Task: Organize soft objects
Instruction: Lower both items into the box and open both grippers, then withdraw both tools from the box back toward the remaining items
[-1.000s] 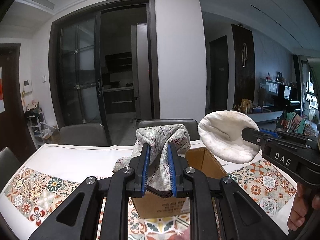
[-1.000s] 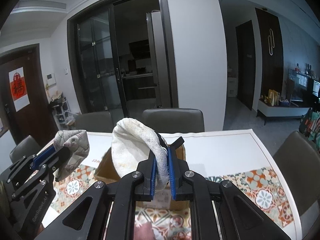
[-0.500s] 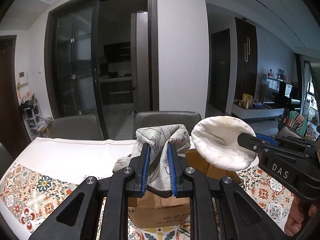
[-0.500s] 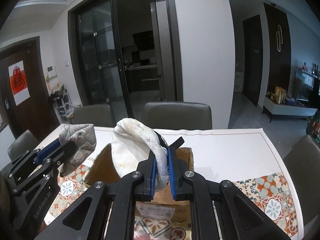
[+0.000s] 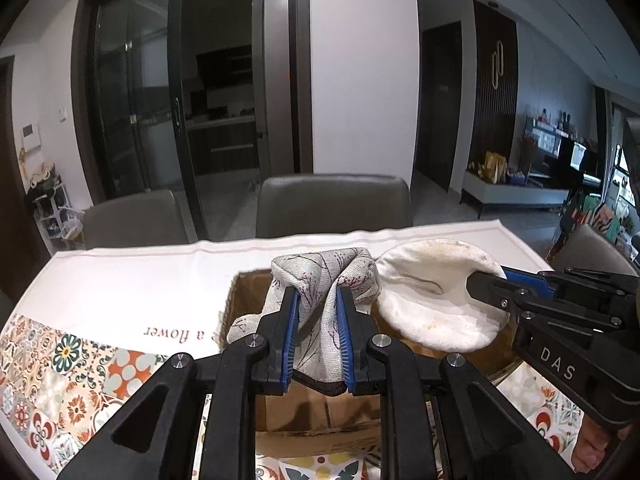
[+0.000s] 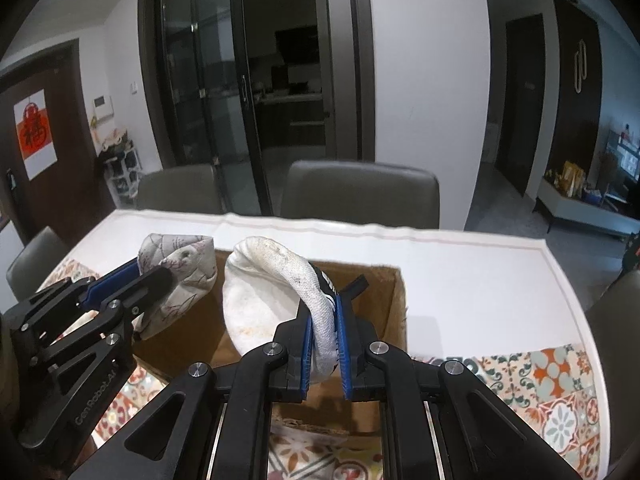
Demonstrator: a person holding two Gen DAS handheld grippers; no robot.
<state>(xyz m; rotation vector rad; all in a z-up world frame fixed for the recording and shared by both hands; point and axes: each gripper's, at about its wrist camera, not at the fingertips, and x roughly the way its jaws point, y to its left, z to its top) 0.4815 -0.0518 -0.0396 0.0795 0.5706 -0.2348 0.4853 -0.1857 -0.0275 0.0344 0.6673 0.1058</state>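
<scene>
Two wrist-camera views look across a dining table [image 5: 120, 280] covered by a white cloth with a border of colourful patterned tiles. In the left wrist view, the left gripper [image 5: 318, 338] fills the lower centre of the frame, its blue-padded jaws closed tight on a grey fabric pouch printed with thin branches [image 5: 324, 292], which bulges up above the pads. Directly beneath and behind it sits an open cardboard box [image 5: 244, 296], so the pouch hangs over the box's opening. At the right of that frame the right gripper [image 5: 486, 286] reaches in, clamped on the edge of a round, off-white soft pad [image 5: 432, 304] with faint stains, also held above the box. In the right wrist view the same pad [image 6: 264, 296] curves up from the jaws at lower centre, and the box's brown inner wall [image 6: 394, 304] shows behind it. The left gripper [image 6: 154, 278] enters from the left edge with the pouch [image 6: 180, 264]. Grey chairs [image 6: 360, 188] stand along the table's far side, before dark glass sliding doors [image 6: 208, 92] in the upper middle.
</scene>
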